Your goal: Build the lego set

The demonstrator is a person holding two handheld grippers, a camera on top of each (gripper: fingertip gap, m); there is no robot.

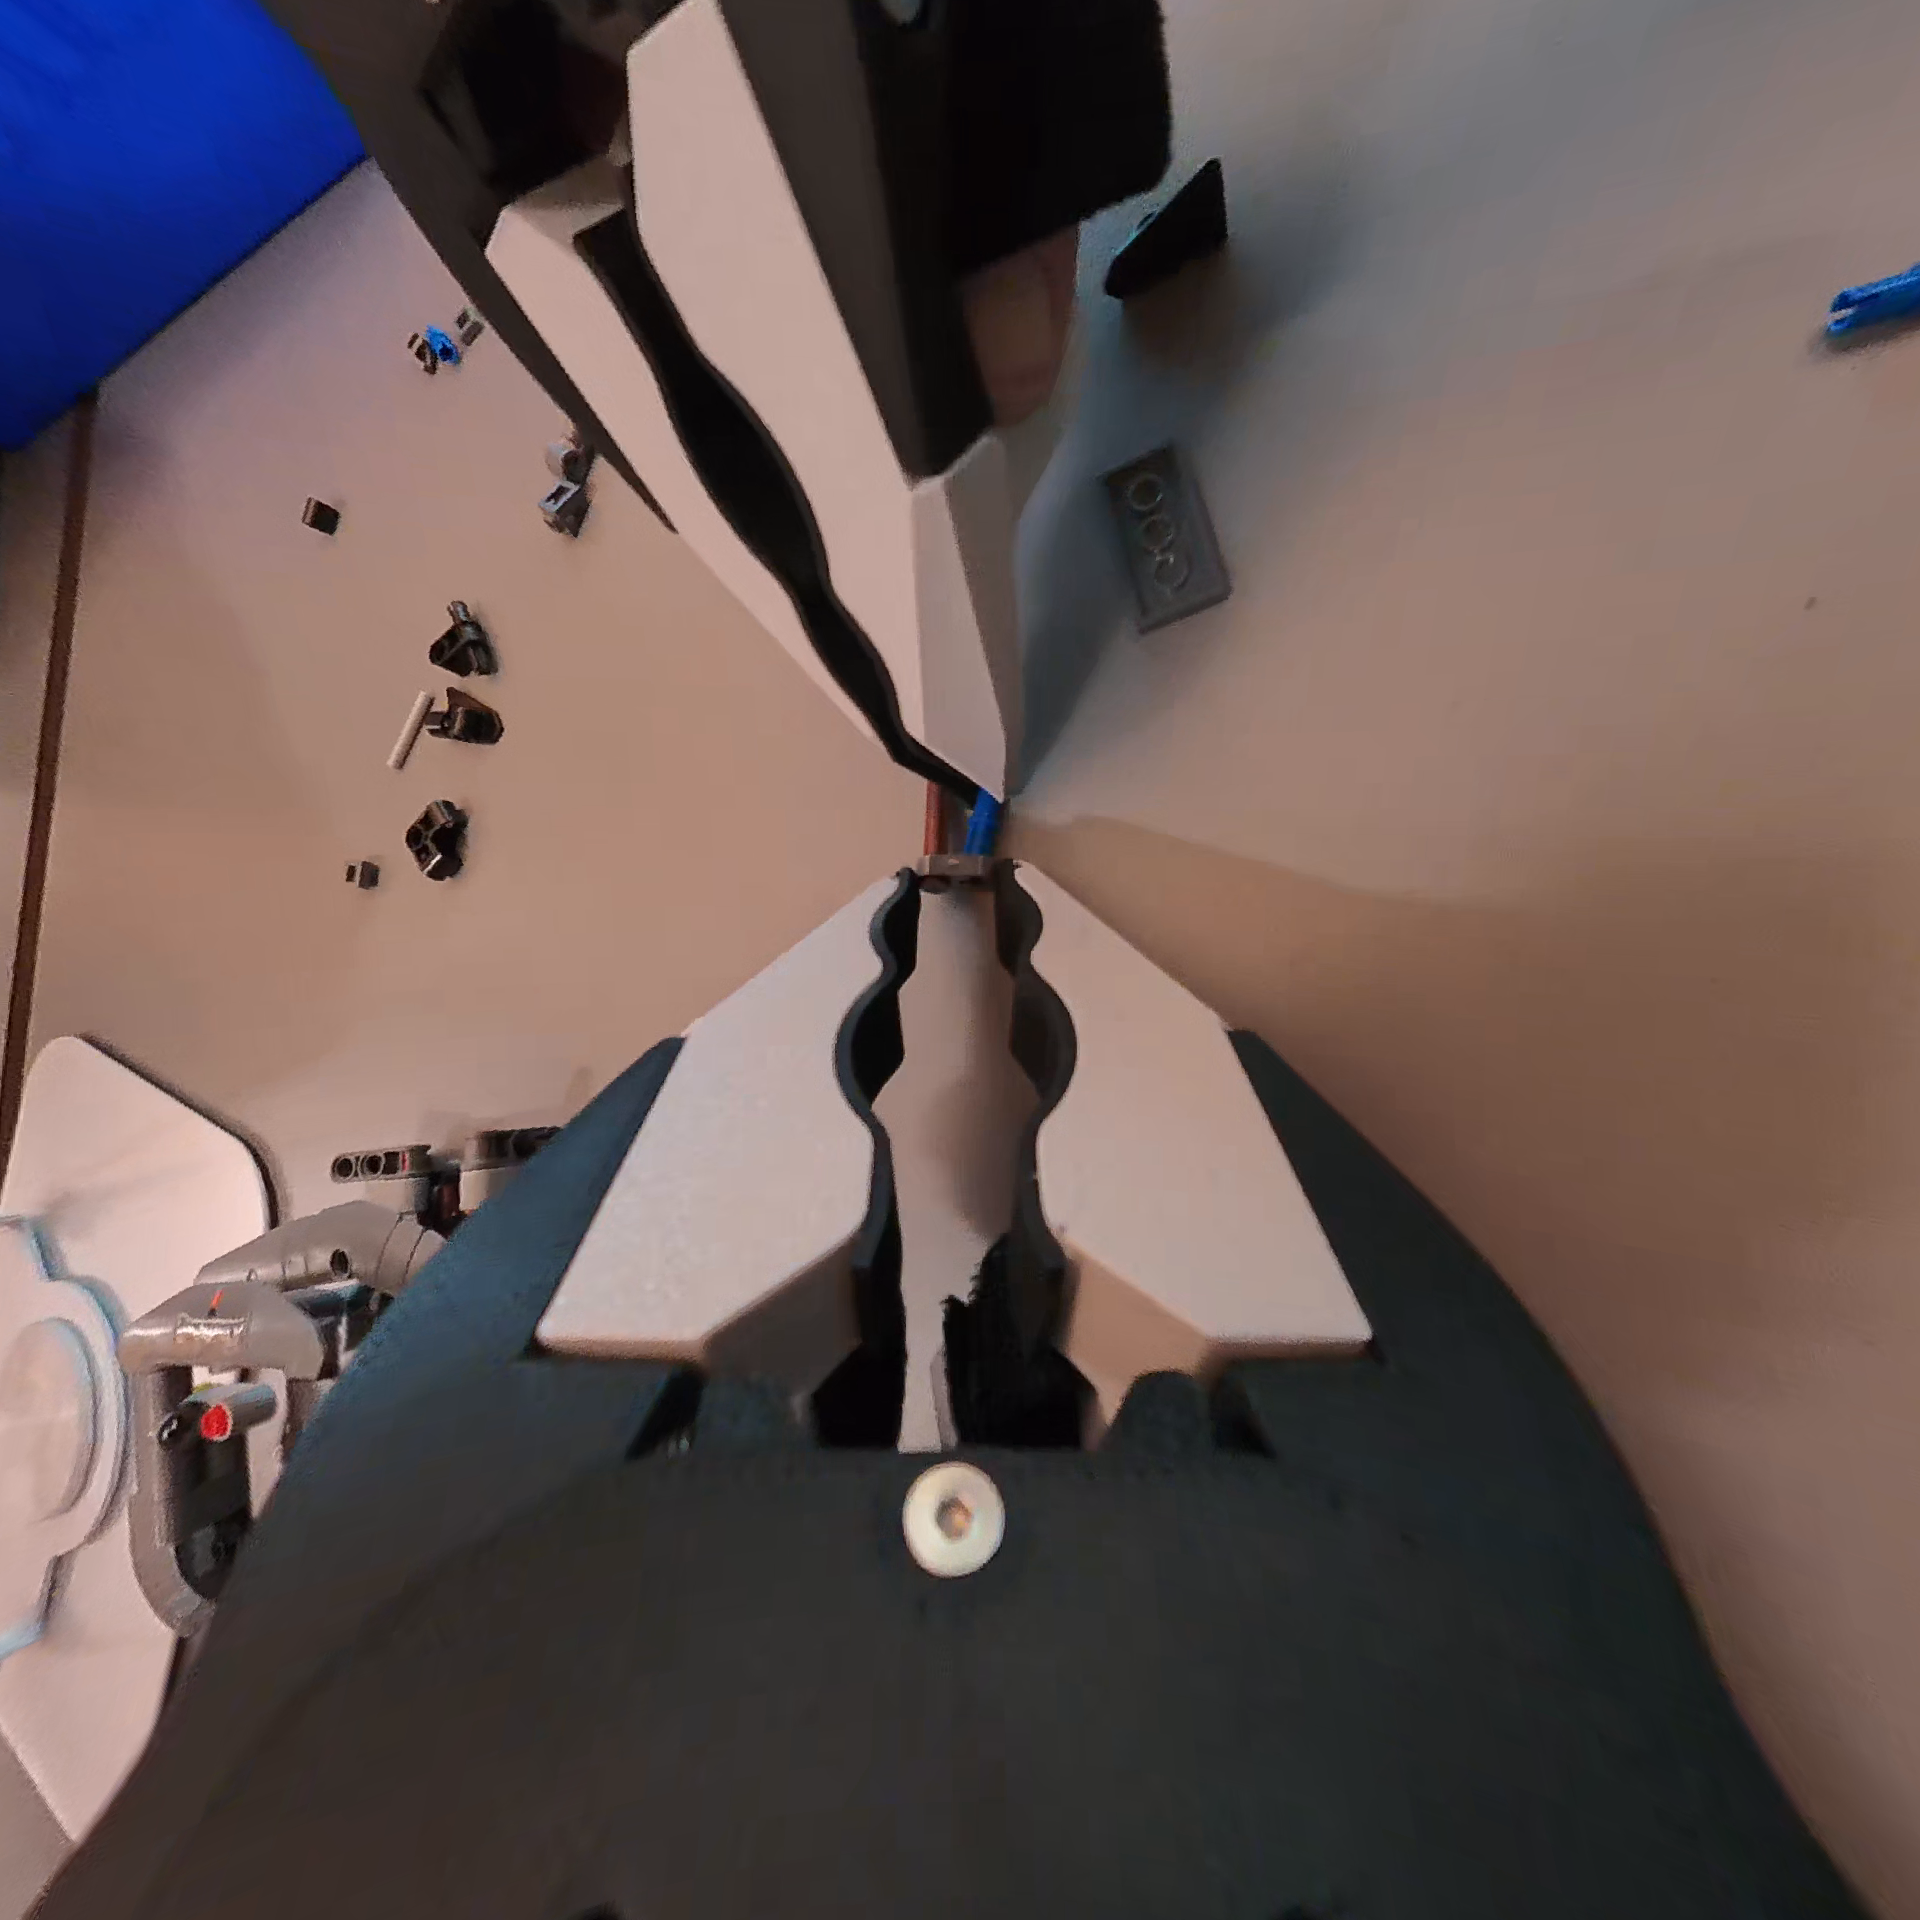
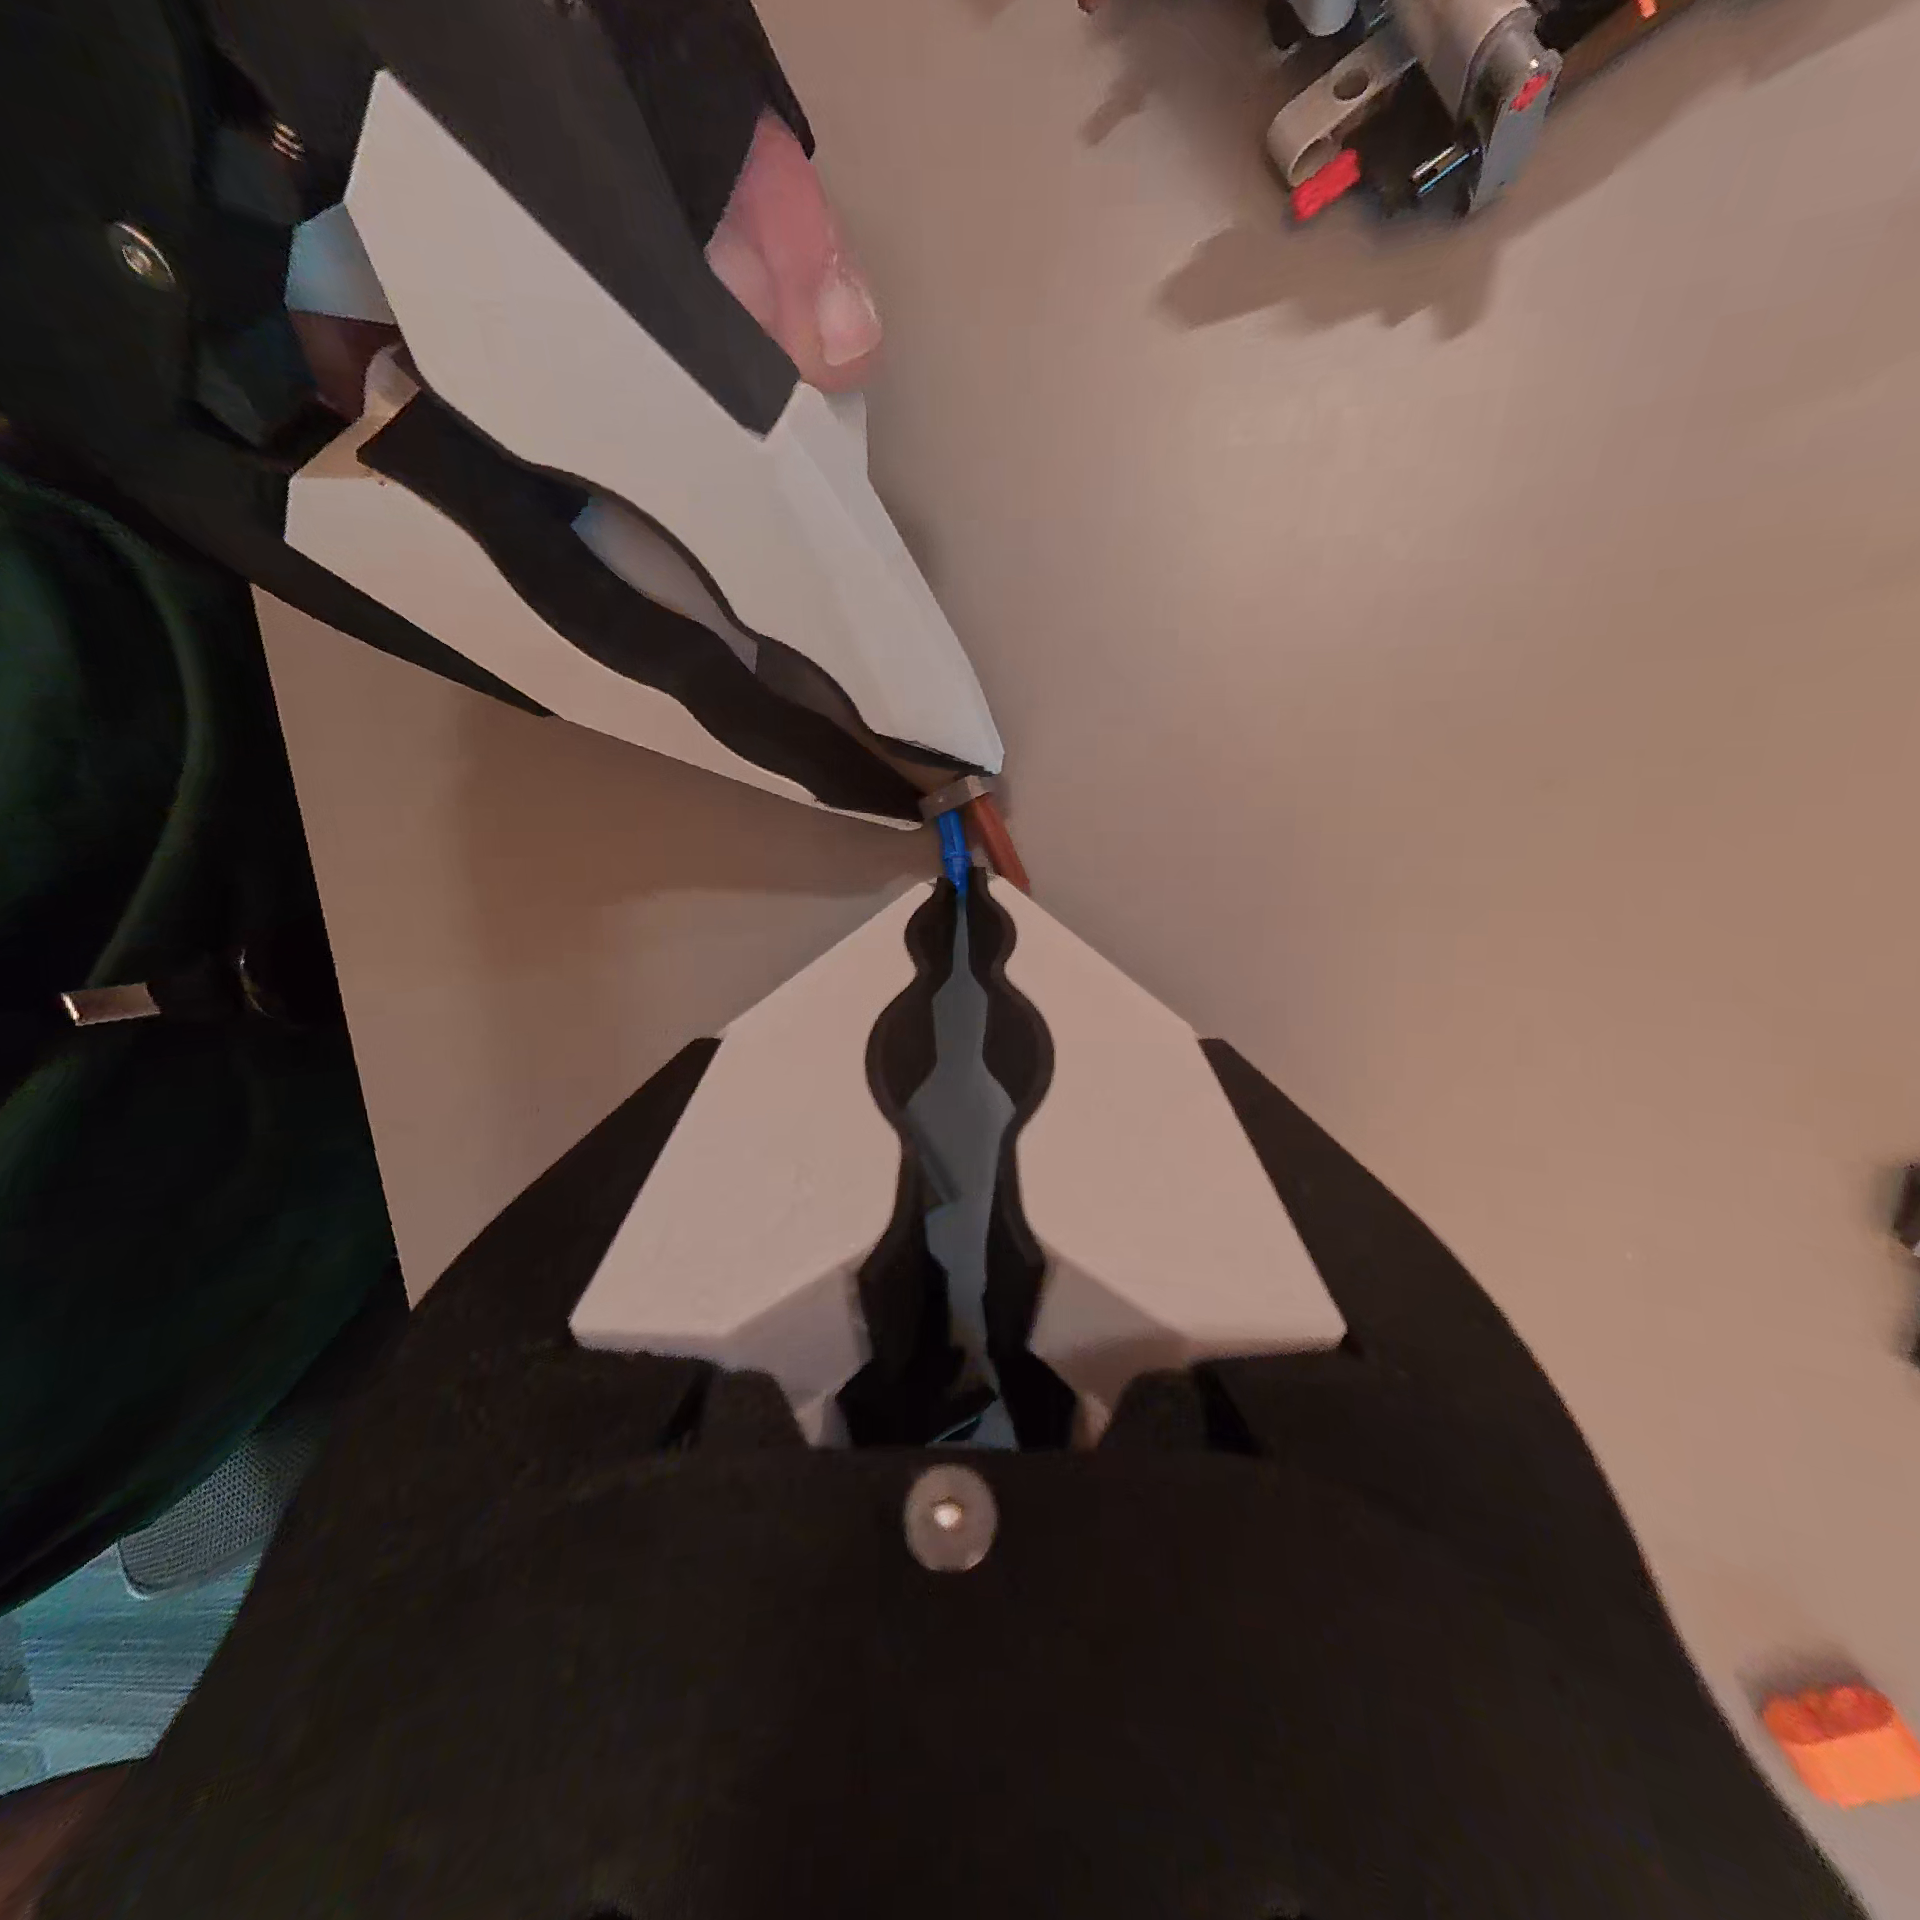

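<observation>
The two grippers meet tip to tip above the tabletop (image 1: 1455, 935), and everything turns on the tiny join between them. The left gripper (image 1: 958, 871) has its fingers clenched on a small grey piece (image 1: 954, 864), held crosswise at the very tips. The right gripper (image 2: 961, 894) is clamped on the tail of a blue pin (image 2: 952, 840), whose long axis runs straight on from its fingers toward the grey piece (image 2: 956, 792).

In the right wrist view the pin's far end sits against the underside of the grey piece, just beside a reddish-brown rod (image 2: 1003, 847) that slants away from the same piece. In the left wrist view the blue pin (image 1: 980, 826) and the rod (image 1: 935, 826) stand side by side just beyond the grey piece. Whether the pin is already seated in a hole or only touching the face is hard to tell at this size; it looks partly entered.

So the coming push is probably along the pin's own axis, from the right gripper toward the grey piece, with the left holding firm. The two axes are not quite in line: seen from the right wrist, the left gripper's fingers (image 2: 644, 582) come in at a slant, so the pin could bind or slip sideways toward the rod.

Away from the grey piece, a grey plate (image 1: 1166, 537) lies on the tabletop past the right gripper (image 1: 977, 779), a spare blue pin (image 1: 1875, 307) farther off, and the part-built model (image 1: 249, 1340) sits back beside the left gripper.
</observation>
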